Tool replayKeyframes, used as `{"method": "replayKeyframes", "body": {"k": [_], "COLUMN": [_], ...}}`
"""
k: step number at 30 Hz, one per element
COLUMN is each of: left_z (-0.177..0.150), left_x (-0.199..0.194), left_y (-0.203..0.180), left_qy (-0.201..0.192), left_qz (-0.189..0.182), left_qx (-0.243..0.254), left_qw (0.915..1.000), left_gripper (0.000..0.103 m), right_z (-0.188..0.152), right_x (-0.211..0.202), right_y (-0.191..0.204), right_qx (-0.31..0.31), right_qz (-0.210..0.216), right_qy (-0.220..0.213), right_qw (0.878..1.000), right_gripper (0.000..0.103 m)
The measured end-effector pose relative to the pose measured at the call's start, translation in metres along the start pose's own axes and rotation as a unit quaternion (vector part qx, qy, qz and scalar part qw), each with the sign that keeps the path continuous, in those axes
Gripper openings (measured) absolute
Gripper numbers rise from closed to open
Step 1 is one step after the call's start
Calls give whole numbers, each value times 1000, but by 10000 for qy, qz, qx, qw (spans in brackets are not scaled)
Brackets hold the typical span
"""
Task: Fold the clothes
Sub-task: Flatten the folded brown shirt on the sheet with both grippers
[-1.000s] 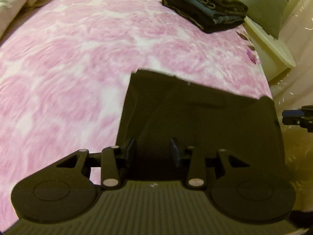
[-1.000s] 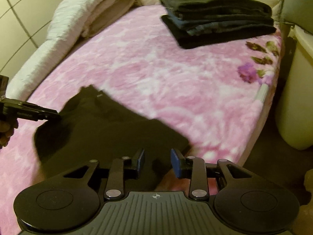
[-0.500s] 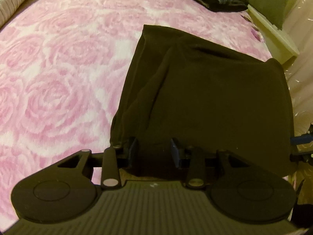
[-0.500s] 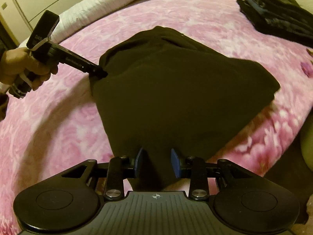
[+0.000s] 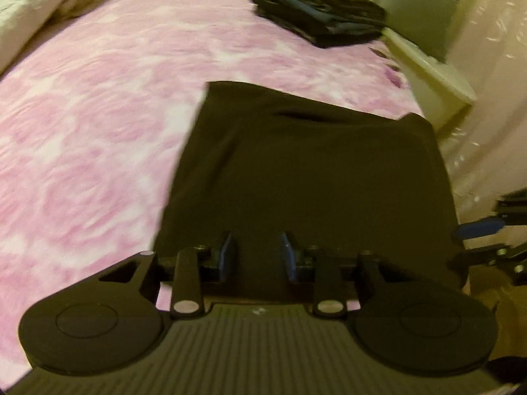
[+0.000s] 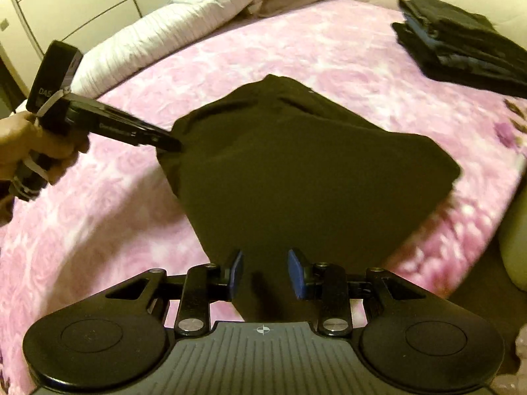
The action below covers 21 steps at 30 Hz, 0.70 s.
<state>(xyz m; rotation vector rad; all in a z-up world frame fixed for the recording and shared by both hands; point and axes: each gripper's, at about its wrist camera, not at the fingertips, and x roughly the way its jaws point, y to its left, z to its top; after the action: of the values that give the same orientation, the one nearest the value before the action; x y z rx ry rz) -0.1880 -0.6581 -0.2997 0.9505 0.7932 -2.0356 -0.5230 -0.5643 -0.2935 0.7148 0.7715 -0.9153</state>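
Black garment (image 6: 296, 171) lies mid-bed (image 6: 98, 223), near edge lifted, folded pile (image 6: 461, 56) well beyond it. Left claw (image 5: 255, 255) closing on one near corner, cloth between the pads; right claw (image 6: 265, 273) clamped on the other corner. Likely a fold-over step: keep both corners level and taut, lay edge to edge. Cloth soft, matte, thick, drapes limp; bed cover fuzzy pink floral.
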Motion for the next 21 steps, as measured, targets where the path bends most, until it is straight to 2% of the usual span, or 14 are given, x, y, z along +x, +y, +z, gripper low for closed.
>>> {"method": "replayKeyframes", "body": {"k": [4, 5, 6, 7, 12, 14, 17, 21], "left_z": [15, 19, 24, 28, 37, 40, 43, 46], "left_x": [28, 31, 32, 32, 25, 19, 18, 31], "left_y": [16, 24, 33, 41, 52, 50, 47, 51], "left_qy": [16, 12, 5, 23, 115, 45, 56, 277], "left_qz": [92, 131, 170, 212, 242, 297, 472, 511], "left_qx": [146, 139, 107, 83, 197, 185, 198, 227], "left_qw": [9999, 9998, 9998, 9997, 9994, 9994, 9987, 9981], "left_gripper": [28, 20, 7, 3, 3, 7, 34, 37], "right_z": [2, 2, 1, 0, 4, 11, 27, 48], "right_x": [22, 24, 23, 23, 13, 6, 5, 28], "right_y": [-5, -8, -12, -15, -31, -36, -47, -72], "right_qx": [-59, -65, -63, -49, 271, 315, 319, 386], "right_qz": [128, 157, 180, 191, -8, -131, -342, -611], "right_qy": [156, 163, 155, 156, 223, 72, -146, -121], "right_qw": [9998, 9997, 9997, 9997, 9994, 9994, 9988, 9973], "right_gripper": [34, 34, 34, 34, 34, 34, 34, 35]}}
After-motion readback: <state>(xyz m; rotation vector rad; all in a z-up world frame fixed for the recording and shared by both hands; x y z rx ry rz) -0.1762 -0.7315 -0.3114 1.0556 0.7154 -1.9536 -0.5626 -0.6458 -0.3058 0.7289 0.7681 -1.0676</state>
